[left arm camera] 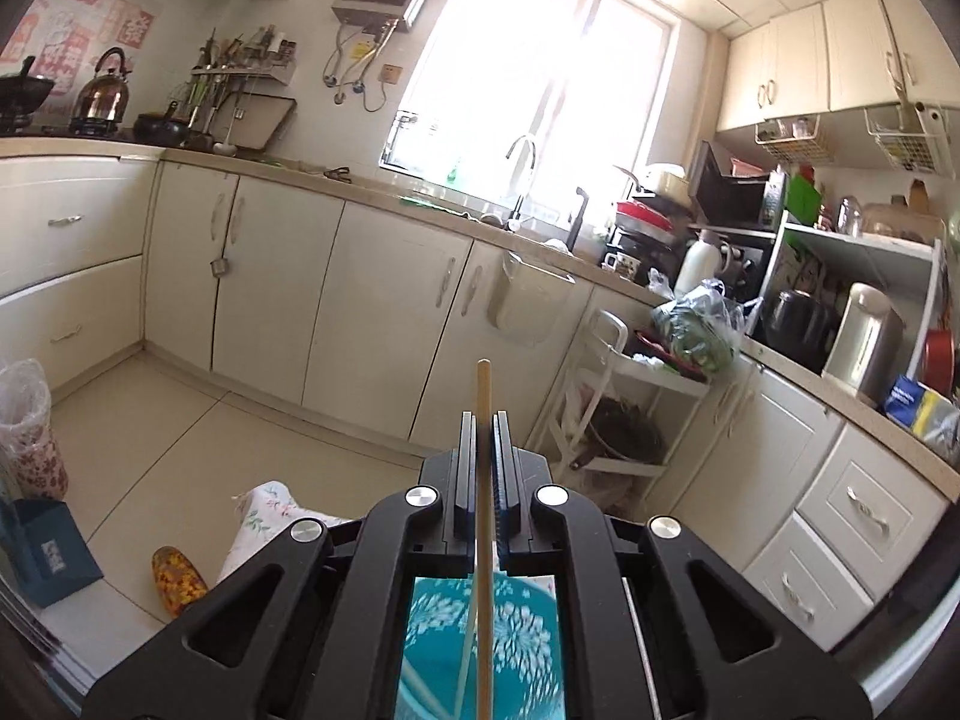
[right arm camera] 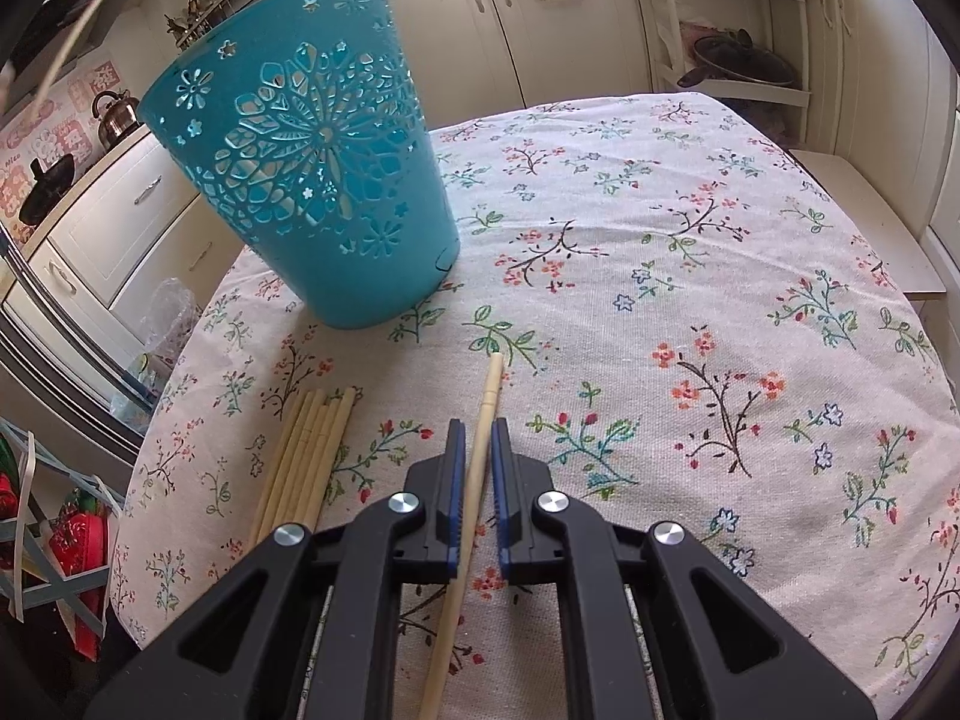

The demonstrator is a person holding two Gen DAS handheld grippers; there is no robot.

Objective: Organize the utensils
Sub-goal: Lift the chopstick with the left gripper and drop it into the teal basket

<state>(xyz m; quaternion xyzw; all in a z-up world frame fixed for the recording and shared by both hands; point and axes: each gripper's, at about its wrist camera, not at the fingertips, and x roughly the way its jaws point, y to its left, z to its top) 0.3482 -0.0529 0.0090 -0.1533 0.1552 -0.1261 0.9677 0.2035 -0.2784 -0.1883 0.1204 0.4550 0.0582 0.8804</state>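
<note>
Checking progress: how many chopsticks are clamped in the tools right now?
2. One chopstick in the left tool, above the teal basket; a second chopstick in the right tool, over the tablecloth. Loose bundle beside it not counted.

chopstick (right arm camera: 474, 468) lower end cut off, bin (left arm camera: 480, 648) mostly hidden

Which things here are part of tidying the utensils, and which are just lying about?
Part of the job:
left tool with its chopstick
right tool with its chopstick
bundle of chopsticks
teal holder

Lying about:
kettle
wheeled rack
</note>
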